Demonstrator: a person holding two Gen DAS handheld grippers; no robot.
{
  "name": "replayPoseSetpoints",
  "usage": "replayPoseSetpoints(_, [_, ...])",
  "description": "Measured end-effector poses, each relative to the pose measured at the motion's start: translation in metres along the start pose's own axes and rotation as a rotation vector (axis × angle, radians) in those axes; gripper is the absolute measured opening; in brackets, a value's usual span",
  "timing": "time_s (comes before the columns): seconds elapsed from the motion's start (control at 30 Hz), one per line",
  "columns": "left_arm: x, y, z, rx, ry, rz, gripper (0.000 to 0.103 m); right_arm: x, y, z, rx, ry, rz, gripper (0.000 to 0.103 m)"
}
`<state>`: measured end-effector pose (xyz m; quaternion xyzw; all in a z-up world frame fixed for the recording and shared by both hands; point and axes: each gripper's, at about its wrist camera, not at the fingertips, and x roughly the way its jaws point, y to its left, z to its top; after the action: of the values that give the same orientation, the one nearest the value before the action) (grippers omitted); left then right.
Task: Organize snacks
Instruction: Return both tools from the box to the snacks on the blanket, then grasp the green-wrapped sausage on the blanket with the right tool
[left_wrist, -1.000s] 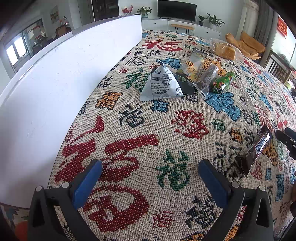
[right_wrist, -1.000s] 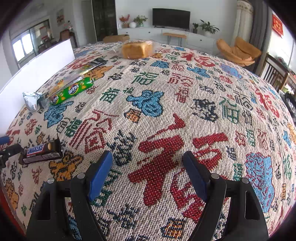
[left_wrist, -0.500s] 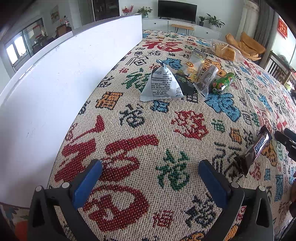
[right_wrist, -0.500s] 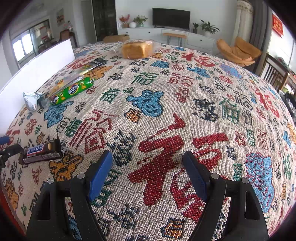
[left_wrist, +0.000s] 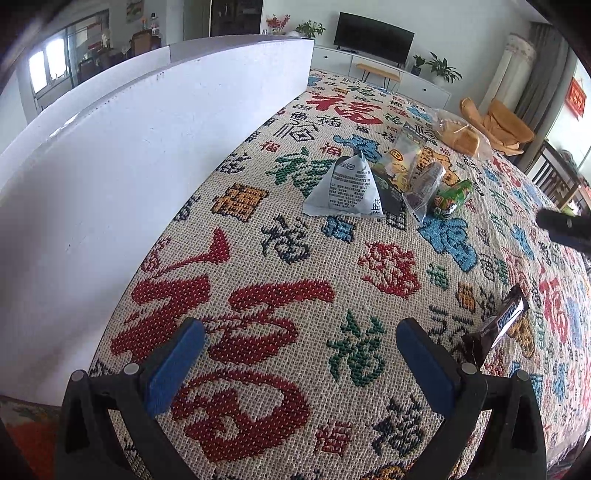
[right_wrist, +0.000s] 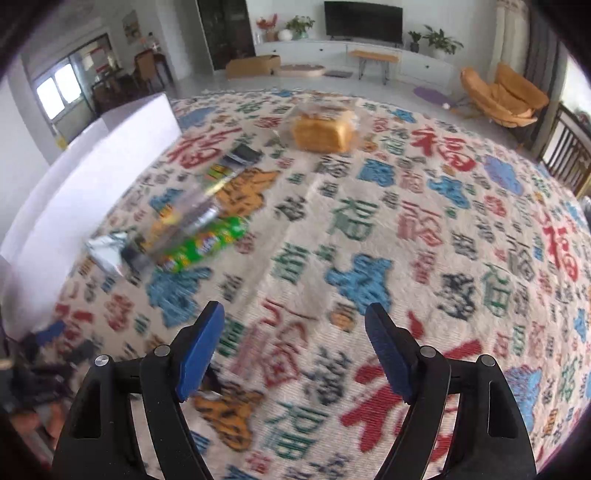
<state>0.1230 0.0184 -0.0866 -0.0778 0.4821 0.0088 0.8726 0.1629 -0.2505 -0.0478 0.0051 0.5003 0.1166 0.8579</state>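
Patterned cloth covers the surface (left_wrist: 258, 258); both the left tongs (left_wrist: 295, 365) and the right tongs (right_wrist: 293, 347) gape wide, holding nothing, a chocolate bar (left_wrist: 498, 325) lying right of the left pair.

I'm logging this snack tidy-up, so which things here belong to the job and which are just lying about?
Job:
Snickers bar
grey pouch
green pack
clear packets
bagged bread

Lying about:
white board
TV
orange chair
cardboard box
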Motion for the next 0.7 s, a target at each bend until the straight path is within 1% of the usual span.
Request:
replayPoseSetpoints(0.07, [0.0, -0.001, 0.0, 0.006, -0.001, 0.006, 0.103, 0.018, 0.02, 0.018, 0.056, 0.069, 0.091, 0.081])
replayPoseSetpoints(0.13, [-0.001, -0.001, -0.001, 0.006, -0.003, 0.008, 0.103, 0.044, 0.034, 0.032, 0.128, 0.134, 0.148, 0.079])
replayPoseSetpoints(0.17, [-0.001, 0.0, -0.001, 0.003, -0.005, 0.007, 0.103, 0.056, 0.039, 0.037, 0.159, 0.153, 0.154, 0.079])
replayPoseSetpoints(0.23, [-0.002, 0.003, -0.002, -0.005, -0.009, 0.0, 0.103, 0.074, 0.045, 0.046, 0.204, 0.156, 0.127, 0.076])
replayPoseSetpoints(0.27, [-0.003, 0.004, -0.002, -0.009, -0.01, -0.006, 0.103, 0.081, 0.047, 0.049, 0.223, 0.155, 0.111, 0.07])
replayPoseSetpoints(0.3, [-0.003, 0.005, -0.001, -0.015, -0.011, -0.011, 0.103, 0.088, 0.048, 0.05, 0.242, 0.161, 0.104, 0.05])
replayPoseSetpoints(0.33, [-0.003, 0.006, -0.001, -0.019, -0.01, -0.015, 0.103, 0.095, 0.049, 0.049, 0.259, 0.174, 0.098, 0.034])
replayPoseSetpoints(0.4, [-0.002, 0.007, -0.001, -0.022, -0.007, -0.017, 0.103, 0.103, 0.051, 0.048, 0.29, 0.19, 0.114, 0.035])
replayPoseSetpoints(0.57, [0.001, 0.002, 0.0, -0.002, -0.004, 0.003, 0.103, 0.104, 0.06, 0.049, 0.256, 0.177, 0.062, 0.036])
replayPoseSetpoints(0.7, [0.0, 0.002, -0.001, 0.001, -0.004, -0.001, 0.103, 0.105, 0.069, 0.052, 0.159, 0.174, 0.025, 0.03])
